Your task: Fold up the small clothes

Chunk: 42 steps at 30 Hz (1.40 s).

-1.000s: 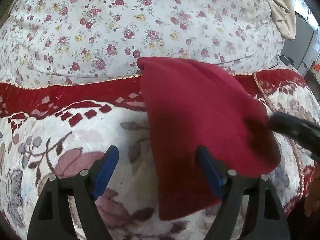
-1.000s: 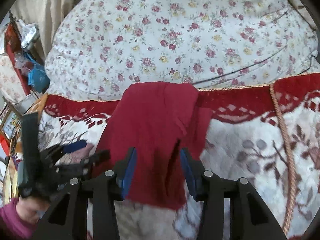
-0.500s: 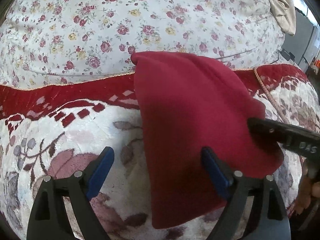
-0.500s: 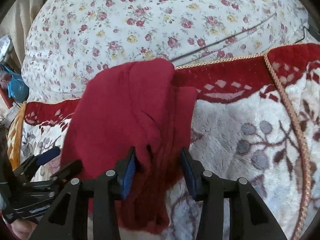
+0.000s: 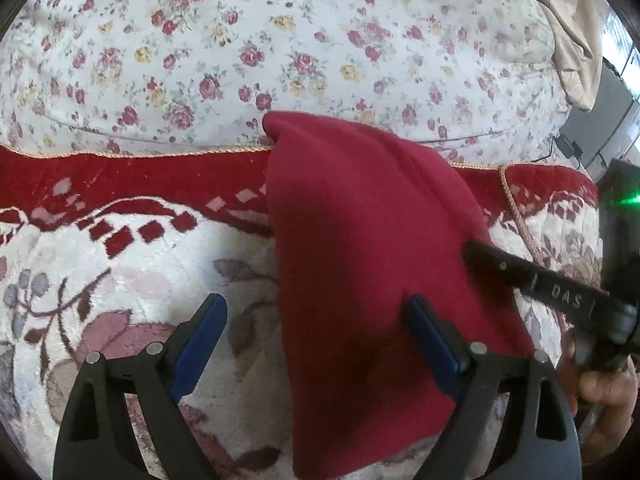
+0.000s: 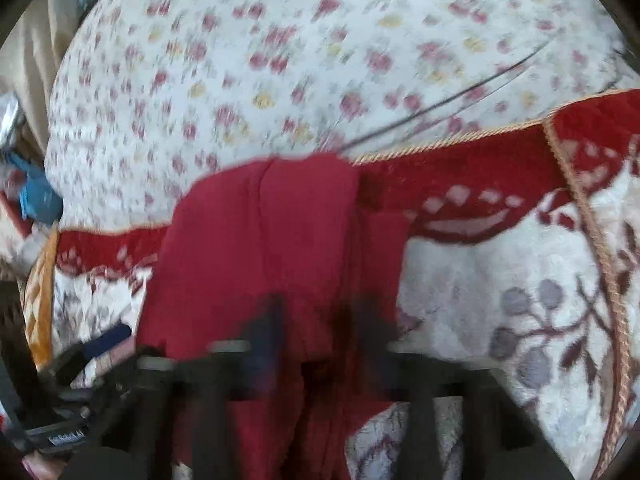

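A dark red knitted garment [image 5: 368, 248] lies folded lengthwise on the red-and-white floral blanket [image 5: 120, 264]. It also shows in the right wrist view [image 6: 256, 248]. My left gripper [image 5: 316, 344] is open, its right blue pad at the garment's left part, its left pad over the blanket. My right gripper [image 6: 316, 340] is blurred; its fingers stand partly apart with red cloth between them. In the left wrist view the right gripper's black finger [image 5: 532, 276] lies against the garment's right edge.
A white quilt with small roses [image 5: 280, 48] lies beyond the blanket's gold-cord edge [image 5: 160, 154]. A beige cloth [image 5: 568, 32] hangs at far right. Clutter with a blue item [image 6: 36, 200] sits at the left. A hand [image 5: 600, 384] holds the right gripper.
The right gripper has pushed forward over the garment's near edge and is now in fast motion. The left gripper stays open with little movement. The garment has shifted slightly.
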Tool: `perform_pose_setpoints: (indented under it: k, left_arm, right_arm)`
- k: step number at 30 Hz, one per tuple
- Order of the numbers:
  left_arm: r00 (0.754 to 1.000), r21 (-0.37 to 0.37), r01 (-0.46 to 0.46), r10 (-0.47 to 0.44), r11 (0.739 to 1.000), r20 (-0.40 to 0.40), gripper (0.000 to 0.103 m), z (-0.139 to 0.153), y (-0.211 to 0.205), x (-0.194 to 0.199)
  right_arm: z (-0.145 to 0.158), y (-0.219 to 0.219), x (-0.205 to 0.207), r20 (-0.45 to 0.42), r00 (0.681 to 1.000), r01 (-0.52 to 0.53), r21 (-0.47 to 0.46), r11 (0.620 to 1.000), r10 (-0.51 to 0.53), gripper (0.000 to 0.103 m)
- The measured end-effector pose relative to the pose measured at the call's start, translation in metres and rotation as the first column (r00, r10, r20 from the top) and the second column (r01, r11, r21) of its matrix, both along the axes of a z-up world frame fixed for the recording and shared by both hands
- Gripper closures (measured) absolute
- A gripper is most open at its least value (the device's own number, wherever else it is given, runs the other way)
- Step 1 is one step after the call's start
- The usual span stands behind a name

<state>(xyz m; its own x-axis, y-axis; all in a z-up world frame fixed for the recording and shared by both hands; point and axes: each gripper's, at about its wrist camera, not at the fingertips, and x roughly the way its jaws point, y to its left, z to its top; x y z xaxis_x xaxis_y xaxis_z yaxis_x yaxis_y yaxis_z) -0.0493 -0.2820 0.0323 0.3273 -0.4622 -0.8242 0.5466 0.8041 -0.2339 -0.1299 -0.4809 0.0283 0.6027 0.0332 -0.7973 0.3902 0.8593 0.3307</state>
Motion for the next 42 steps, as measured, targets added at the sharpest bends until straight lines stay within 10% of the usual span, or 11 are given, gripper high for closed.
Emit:
perform_pose_setpoints:
  k: [14,16,18,19,25,32,42]
  left_arm:
    - [0.996,-0.090,0.018,-0.026,0.996,-0.091,0.001,-0.026,-0.008,0.022]
    - [0.994,-0.095,0.024,-0.034,0.995,-0.102,0.000,-0.029,-0.011,0.025]
    - [0.990,-0.109,0.032,-0.046,0.994,-0.132,0.000,-0.032,-0.013,0.029]
    - [0.988,-0.115,0.035,-0.052,0.993,-0.147,0.000,-0.034,-0.014,0.031]
    - [0.980,-0.115,0.069,-0.089,0.991,-0.179,0.000,-0.037,-0.018,0.036]
    - [0.984,-0.091,0.136,-0.145,0.987,-0.099,0.037,-0.020,-0.025,0.019]
    - [0.982,-0.094,0.170,-0.177,0.981,-0.067,0.046,0.039,0.035,-0.025]
  right_arm:
    - [0.003,0.007,-0.026,0.023,0.998,-0.059,-0.017,0.998,0.059,0.083]
    - [0.002,-0.007,-0.031,0.076,0.997,-0.007,0.052,0.999,0.003,0.067]
    - [-0.001,-0.018,-0.033,0.105,0.993,0.046,0.092,0.995,-0.055,0.010]
    - [-0.003,-0.023,-0.033,0.132,0.989,0.056,0.112,0.992,-0.071,0.008]
    - [-0.043,-0.027,0.000,0.088,0.996,-0.044,0.229,0.972,0.024,0.009]
    - [-0.021,-0.011,0.009,0.105,0.991,-0.099,0.167,0.981,0.082,0.057]
    - [0.014,0.028,-0.032,0.172,0.979,-0.162,0.302,0.940,0.113,0.059]
